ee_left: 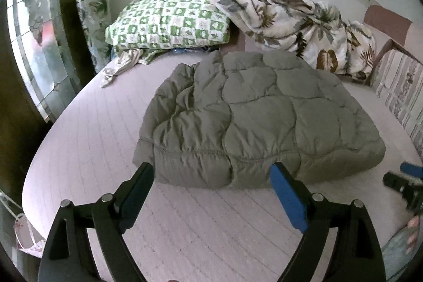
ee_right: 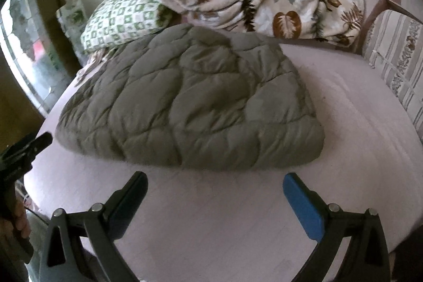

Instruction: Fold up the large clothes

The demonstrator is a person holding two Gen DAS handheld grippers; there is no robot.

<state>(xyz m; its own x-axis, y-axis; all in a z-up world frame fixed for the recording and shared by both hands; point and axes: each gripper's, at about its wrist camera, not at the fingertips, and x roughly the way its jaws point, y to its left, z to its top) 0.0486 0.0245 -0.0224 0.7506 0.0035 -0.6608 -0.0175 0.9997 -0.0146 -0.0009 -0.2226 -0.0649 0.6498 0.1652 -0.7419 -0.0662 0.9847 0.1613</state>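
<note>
A folded grey-green quilted jacket (ee_left: pixel 253 120) lies in a thick, puffy bundle on the pale pink bed sheet (ee_left: pixel 87 139), about in the middle of the bed, with its stitched hem edge toward the near side. In the left wrist view the left gripper (ee_left: pixel 211 171) hangs just in front of that near edge with its jaws wide apart and nothing between them; its fingertips overlap the jacket's near edge in the picture, but whether they touch the cloth cannot be told. In the right wrist view the right gripper (ee_right: pixel 215 181) is over bare sheet on the near side of the jacket, clearly apart from it, its jaws also standing wide apart and empty (the blue pad faces show on the right finger of each tool). At the far left of the bed a green-and-white checked pillow (ee_left: pixel 166 23) rests against the wall, and to its right a crumpled cream blanket with brown leaf prints (ee_left: pixel 298 25) stretches along the far side. A striped, flowered cushion (ee_right: pixel 396 57) stands at the right edge of the bed. A window (ee_left: pixel 34 44) shows at the far left.
</note>
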